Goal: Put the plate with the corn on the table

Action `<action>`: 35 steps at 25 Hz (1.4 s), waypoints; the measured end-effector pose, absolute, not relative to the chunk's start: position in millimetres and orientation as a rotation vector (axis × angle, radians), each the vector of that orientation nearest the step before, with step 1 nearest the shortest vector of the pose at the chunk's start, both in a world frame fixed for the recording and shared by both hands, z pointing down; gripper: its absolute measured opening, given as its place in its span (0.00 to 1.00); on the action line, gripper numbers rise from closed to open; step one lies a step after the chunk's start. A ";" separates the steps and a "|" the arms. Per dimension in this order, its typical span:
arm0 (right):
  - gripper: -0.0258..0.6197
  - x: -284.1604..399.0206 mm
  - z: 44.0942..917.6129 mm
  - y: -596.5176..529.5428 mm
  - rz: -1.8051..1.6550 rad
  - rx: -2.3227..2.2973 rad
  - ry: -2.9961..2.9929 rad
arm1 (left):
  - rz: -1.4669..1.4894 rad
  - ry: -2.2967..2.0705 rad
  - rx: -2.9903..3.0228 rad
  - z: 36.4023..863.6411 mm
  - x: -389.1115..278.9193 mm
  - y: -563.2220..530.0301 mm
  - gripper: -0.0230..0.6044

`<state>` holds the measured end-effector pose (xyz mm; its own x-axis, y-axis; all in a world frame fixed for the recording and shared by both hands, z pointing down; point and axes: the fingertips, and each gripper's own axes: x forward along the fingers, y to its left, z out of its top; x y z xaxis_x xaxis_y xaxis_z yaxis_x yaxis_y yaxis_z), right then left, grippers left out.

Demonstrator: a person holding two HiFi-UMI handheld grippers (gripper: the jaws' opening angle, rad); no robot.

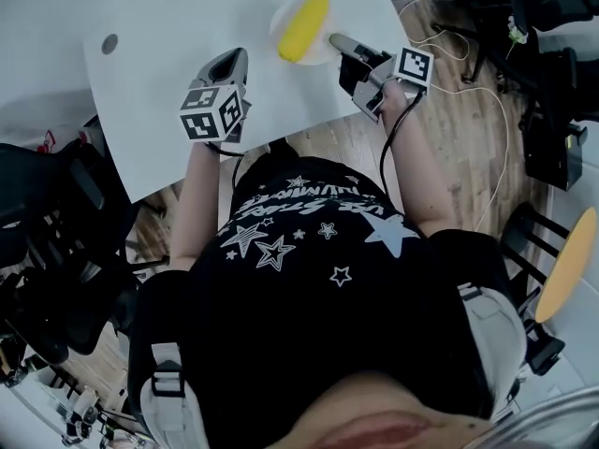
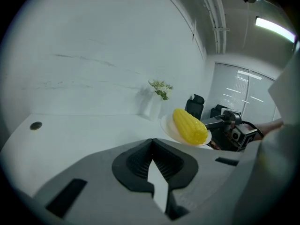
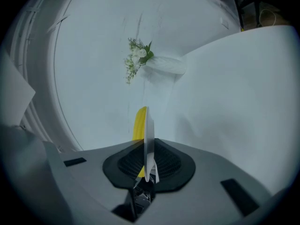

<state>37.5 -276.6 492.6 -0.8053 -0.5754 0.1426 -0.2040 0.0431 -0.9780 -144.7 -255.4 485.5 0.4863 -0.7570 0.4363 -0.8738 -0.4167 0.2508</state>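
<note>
A yellow corn cob [image 1: 305, 26] lies on a small white plate [image 1: 279, 17] over the far right part of the white table [image 1: 178, 26]. My right gripper [image 1: 335, 39] is shut on the plate's right rim. In the right gripper view the plate [image 3: 149, 144] stands edge-on between the jaws, with the corn [image 3: 139, 123] behind it. Whether the plate rests on the table I cannot tell. My left gripper [image 1: 229, 61] hovers over the table's near part, shut and holding nothing. The left gripper view shows the corn [image 2: 190, 125], the plate [image 2: 169, 129] and the right gripper [image 2: 212, 122] ahead to the right.
A white vase with flowers [image 2: 157, 97] stands at the table's far side, and a small dark round spot [image 1: 109, 43] marks the left of the table. Cables lie on the wooden floor [image 1: 468, 138] at the right. Black chairs [image 1: 47, 251] stand at the left.
</note>
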 end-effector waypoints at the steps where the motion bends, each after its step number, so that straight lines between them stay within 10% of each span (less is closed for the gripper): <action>1: 0.10 34.9 493.3 -281.6 -1.820 -0.802 2.039 | 0.356 -1.344 2.298 485.5 -147.9 -261.9 0.05; 35: 0.10 88.9 551.9 -392.1 -1.877 -0.819 2.189 | 0.411 -1.329 2.168 532.8 -97.7 -359.9 0.05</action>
